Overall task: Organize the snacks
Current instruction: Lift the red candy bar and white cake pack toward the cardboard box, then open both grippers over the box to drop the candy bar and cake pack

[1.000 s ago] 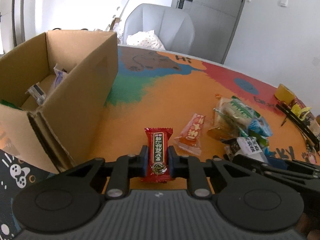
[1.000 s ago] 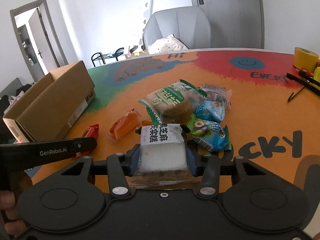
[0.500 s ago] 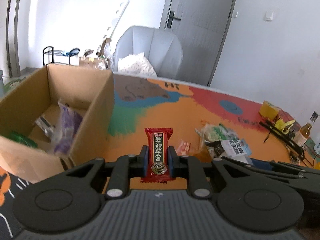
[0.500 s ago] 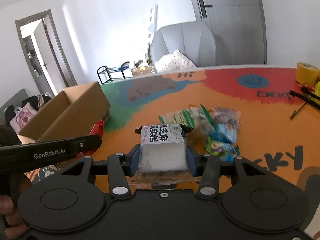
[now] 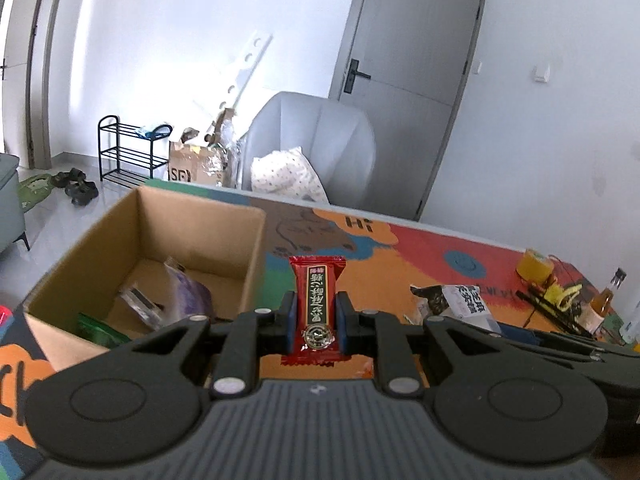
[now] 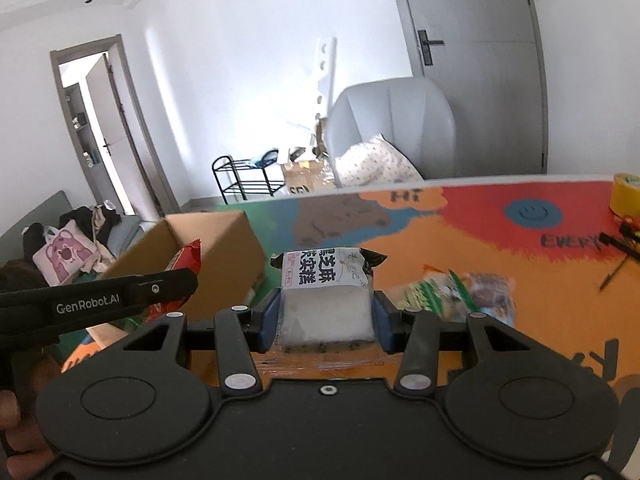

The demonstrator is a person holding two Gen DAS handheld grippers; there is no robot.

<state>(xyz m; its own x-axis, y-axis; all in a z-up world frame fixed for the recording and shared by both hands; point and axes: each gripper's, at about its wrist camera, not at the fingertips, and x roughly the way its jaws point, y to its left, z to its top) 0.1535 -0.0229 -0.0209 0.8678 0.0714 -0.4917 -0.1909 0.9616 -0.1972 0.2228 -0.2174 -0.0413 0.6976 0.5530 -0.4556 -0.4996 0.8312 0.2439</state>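
My left gripper [image 5: 316, 316] is shut on a red candy bar [image 5: 317, 304] and holds it raised beside the right wall of the open cardboard box [image 5: 256, 248]. The box holds a purple packet [image 5: 188, 292], a green packet [image 5: 100, 328] and a clear one. My right gripper [image 6: 326, 314] is shut on a white sesame cake packet [image 6: 326, 296], raised above the table. In the right wrist view the box [image 6: 216, 248] is at the left, with the left gripper's arm [image 6: 96, 300] and the red bar [image 6: 186, 256] in front of it. Several snack packets [image 6: 460, 292] lie on the table.
The colourful table [image 6: 460, 236] carries a yellow tape roll [image 6: 626, 196], black tools [image 6: 620, 248] and a small bottle [image 5: 606, 296] at the right. A grey chair [image 5: 316, 148] with a pillow stands behind the table.
Both grippers have risen with their snacks and moved left toward the box. The box interior now shows more from above, and the snack pile has dropped lower in view.
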